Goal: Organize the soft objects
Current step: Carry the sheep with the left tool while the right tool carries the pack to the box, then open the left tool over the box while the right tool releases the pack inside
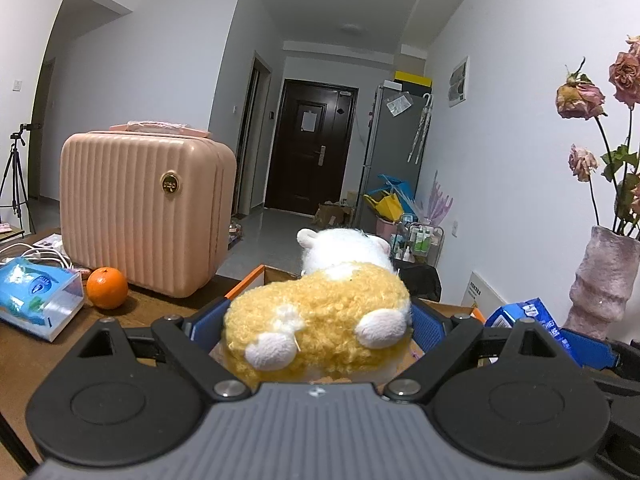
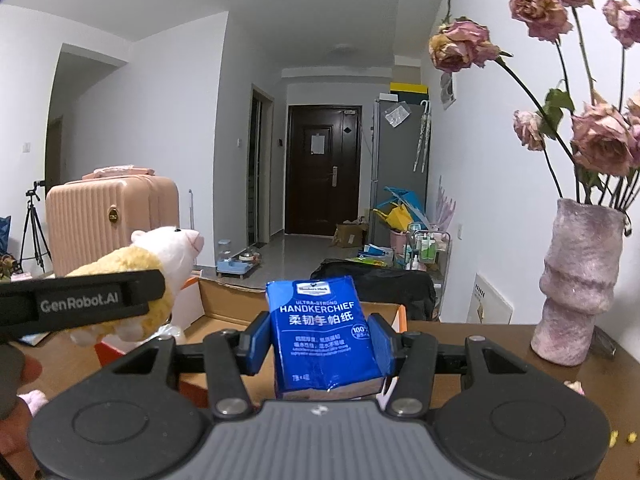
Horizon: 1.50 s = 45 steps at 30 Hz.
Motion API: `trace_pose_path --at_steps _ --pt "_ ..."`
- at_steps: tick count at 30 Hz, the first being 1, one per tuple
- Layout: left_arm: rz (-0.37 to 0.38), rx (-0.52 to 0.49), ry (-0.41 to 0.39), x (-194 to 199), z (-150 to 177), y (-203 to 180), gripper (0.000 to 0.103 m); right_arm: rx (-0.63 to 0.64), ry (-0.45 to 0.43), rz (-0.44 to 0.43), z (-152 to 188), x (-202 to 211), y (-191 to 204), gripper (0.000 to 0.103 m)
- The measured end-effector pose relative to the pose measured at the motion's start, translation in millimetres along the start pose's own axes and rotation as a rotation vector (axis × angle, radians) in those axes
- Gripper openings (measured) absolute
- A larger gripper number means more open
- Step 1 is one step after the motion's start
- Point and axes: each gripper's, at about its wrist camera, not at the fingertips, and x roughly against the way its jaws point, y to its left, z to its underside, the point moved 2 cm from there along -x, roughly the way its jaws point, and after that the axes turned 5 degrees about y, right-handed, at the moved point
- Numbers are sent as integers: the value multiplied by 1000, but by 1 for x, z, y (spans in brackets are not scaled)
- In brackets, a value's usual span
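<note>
A yellow and white plush hamster (image 1: 320, 316) is pinched between the blue pads of my left gripper (image 1: 320, 326), which is shut on it, tail end toward the camera. In the right wrist view the plush (image 2: 160, 256) shows at the left, beside the left gripper's black finger (image 2: 100, 304). My right gripper (image 2: 320, 338) is shut on an upright blue handkerchief tissue pack (image 2: 324, 328). That pack (image 1: 520, 316) shows at the right of the left wrist view. Both held things hang over an open cardboard box (image 2: 228, 300) with orange edges (image 1: 250, 278).
On the wooden table (image 1: 120, 320), a ribbed pink suitcase (image 1: 148, 208) stands at the left, with an orange (image 1: 107, 288) and a blue wipes pack (image 1: 36, 300) in front. A pink vase (image 2: 580, 288) of dried roses stands at the right. Behind is a hallway.
</note>
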Motion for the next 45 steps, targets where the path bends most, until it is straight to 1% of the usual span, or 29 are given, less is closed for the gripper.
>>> trace_pose_path --at_steps 9,20,25,31,35,37,39,40,41,45 --pt "-10 10 -7 -26 -11 0 93 26 18 4 -17 -25 -7 51" --pt "-43 6 1 -55 -18 -3 93 65 80 -5 -29 -62 -4 51" --pt "-60 5 26 -69 -20 -5 93 78 108 -3 -32 -76 -2 51" --pt "-68 14 75 -90 -22 -6 93 79 144 1 -29 -88 0 51" --pt "-74 15 94 -96 -19 -2 96 77 162 6 -27 -93 1 53" --pt "-73 17 103 -98 -18 -2 98 70 165 20 -27 -95 -1 57" --pt "-63 28 111 -99 -19 1 99 59 162 36 -28 -95 -4 73" --pt "-64 37 122 -99 -18 3 100 55 161 42 -27 -95 -6 76" --pt "-68 48 133 -101 -17 5 103 48 160 47 -28 -94 -7 82" --pt "-97 72 151 -103 -16 12 103 32 155 70 -29 -92 -12 98"
